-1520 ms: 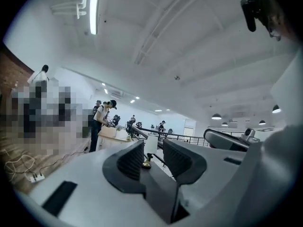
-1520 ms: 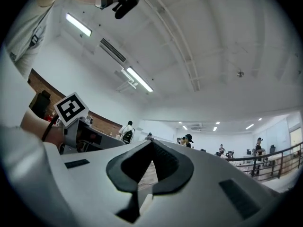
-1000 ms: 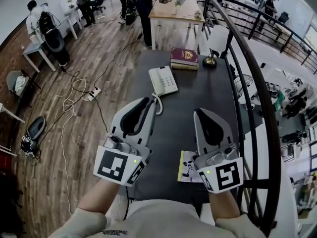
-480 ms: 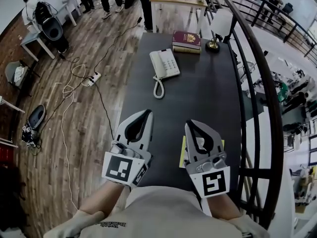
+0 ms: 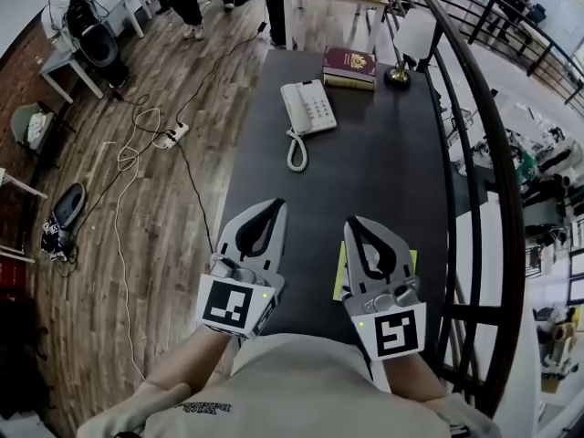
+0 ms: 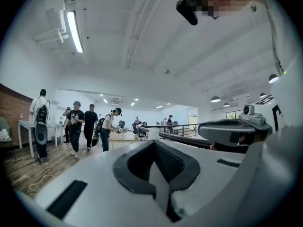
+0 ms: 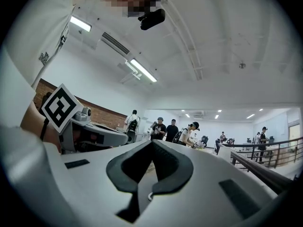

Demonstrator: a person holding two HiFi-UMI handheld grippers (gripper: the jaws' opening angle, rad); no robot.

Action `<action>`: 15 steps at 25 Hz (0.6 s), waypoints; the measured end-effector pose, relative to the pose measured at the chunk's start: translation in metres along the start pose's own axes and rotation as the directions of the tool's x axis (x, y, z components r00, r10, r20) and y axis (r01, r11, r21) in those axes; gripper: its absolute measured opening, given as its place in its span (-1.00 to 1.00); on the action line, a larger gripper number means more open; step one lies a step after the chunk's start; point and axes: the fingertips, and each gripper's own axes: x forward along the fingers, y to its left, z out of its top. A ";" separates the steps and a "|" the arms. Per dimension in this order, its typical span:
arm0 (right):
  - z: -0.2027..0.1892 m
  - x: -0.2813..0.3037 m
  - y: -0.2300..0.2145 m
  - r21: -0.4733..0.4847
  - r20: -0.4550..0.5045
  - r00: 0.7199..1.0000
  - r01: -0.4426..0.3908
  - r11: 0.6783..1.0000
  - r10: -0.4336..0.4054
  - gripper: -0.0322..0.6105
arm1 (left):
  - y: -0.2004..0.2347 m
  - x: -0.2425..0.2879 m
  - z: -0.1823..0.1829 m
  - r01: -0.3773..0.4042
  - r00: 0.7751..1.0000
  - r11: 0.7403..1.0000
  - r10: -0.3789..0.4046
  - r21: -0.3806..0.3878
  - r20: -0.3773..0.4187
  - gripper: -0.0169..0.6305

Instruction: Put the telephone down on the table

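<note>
The telephone (image 5: 307,108) lies on the table (image 5: 383,181), well apart from my hands, so I judge the job done. My left tool (image 5: 273,206) and right tool (image 5: 357,223) are both clenched, holding nothing.

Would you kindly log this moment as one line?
telephone: on table | left gripper: shut, empty | right gripper: shut, empty

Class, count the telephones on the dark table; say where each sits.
1. The telephone lies toward the table's far end, near the books. Left tongs and right tongs hide some of the near end.
</note>
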 end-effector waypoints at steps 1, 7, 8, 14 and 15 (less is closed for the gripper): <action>0.002 0.002 -0.002 0.004 0.003 1.000 0.006 1.000 -0.006 -0.89 | 0.000 0.001 0.001 0.001 1.000 1.000 -0.001 0.006 0.001 -0.93; 0.011 0.006 -0.011 0.013 0.024 0.999 0.027 1.000 -0.027 -0.89 | -0.003 0.004 0.007 0.001 1.000 1.000 -0.001 0.020 0.020 -0.93; 0.011 0.005 -0.012 0.011 0.026 0.999 0.028 1.000 -0.028 -0.89 | -0.004 0.004 0.006 0.001 1.000 1.000 -0.002 0.022 0.018 -0.93; 0.008 0.004 -0.012 0.006 0.029 0.999 0.028 1.000 -0.029 -0.89 | -0.001 0.004 0.001 -0.018 1.000 0.999 0.018 0.046 0.002 -0.93; 0.009 0.004 -0.011 0.005 0.030 0.999 0.025 1.000 -0.025 -0.89 | -0.001 0.004 0.001 -0.016 1.000 0.999 0.016 0.047 0.005 -0.93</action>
